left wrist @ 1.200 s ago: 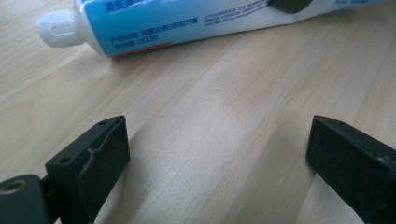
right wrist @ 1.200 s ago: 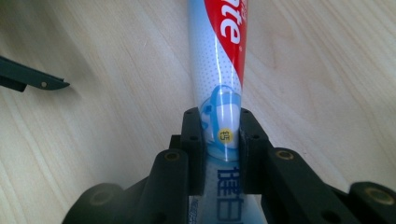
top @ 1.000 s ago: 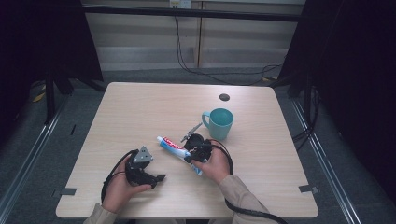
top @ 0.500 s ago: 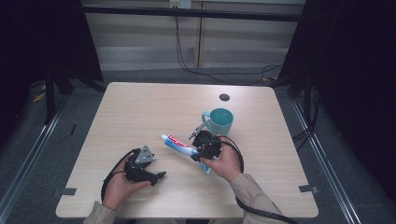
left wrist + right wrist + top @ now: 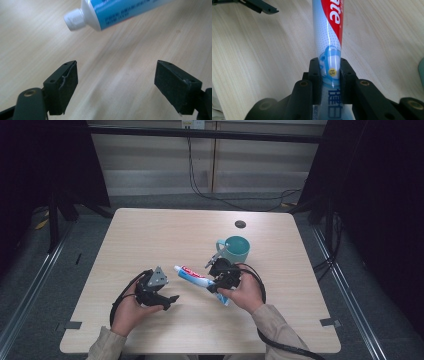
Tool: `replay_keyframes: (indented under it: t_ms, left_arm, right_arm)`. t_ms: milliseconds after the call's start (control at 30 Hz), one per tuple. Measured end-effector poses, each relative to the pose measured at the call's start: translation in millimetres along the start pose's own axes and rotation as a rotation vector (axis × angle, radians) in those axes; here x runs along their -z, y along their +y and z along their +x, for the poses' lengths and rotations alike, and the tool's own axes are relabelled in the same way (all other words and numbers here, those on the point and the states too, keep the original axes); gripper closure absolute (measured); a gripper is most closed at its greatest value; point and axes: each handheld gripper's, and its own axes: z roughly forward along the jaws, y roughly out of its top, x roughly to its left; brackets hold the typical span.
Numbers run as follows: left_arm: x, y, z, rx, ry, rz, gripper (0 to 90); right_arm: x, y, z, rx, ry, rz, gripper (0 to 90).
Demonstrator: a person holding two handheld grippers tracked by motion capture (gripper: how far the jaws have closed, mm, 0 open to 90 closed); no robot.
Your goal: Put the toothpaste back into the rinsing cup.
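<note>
Jaws of the right gripper clamp the toothpaste tube above the worktop w/ the left gripper gaping, just narrowing, so line up squarely on the cap before squeezing.

We can read white letters "ate" on the red band of the toothpaste tube, the end of a cut-off brand name; lower on the tube sit a small yellow round sign and large blue Chinese characters; its fine print is too blurred to read
</note>
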Motion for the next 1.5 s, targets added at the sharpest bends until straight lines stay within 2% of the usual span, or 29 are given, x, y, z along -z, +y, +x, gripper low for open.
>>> replay_keyframes:
  t_ms: [33,200,233,267,400,733,1000,1500]
  left_arm:
    - [0.6,2.5,0.4,-0.015,0.008,0.001,19.0]
    - [2.3,9.9,3.4,-0.037,0.034,-0.015,19.3]
    - [1.7,12.9,4.5,-0.059,0.043,-0.019,19.3]
    - [0.6,14.1,4.2,-0.053,0.044,-0.017,19.3]
    - [-1.4,19.0,6.2,-0.09,0.056,0.007,19.2]
    - [-2.9,26.8,5.9,-0.117,0.068,0.007,19.1]
    - [-7.4,33.8,4.4,-0.147,0.057,0.012,18.9]
    - [-9.9,42.3,2.8,-0.188,0.066,0.005,18.1]
  right_arm:
    - [0.3,0.2,0.0,0.001,0.0,0.002,75.8]
    - [0.6,0.6,0.4,0.008,0.005,0.006,75.8]
    - [0.6,0.5,0.6,0.005,0.011,0.007,75.8]
    - [0.8,0.5,0.6,0.003,0.01,0.009,75.8]
    - [1.6,0.4,0.3,0.009,0.012,0.004,75.8]
    - [2.7,2.1,1.3,0.019,0.023,0.014,75.7]
    - [4.7,2.1,-0.5,0.021,0.024,0.013,75.6]
    - [3.0,5.3,2.4,0.04,0.026,0.023,75.6]
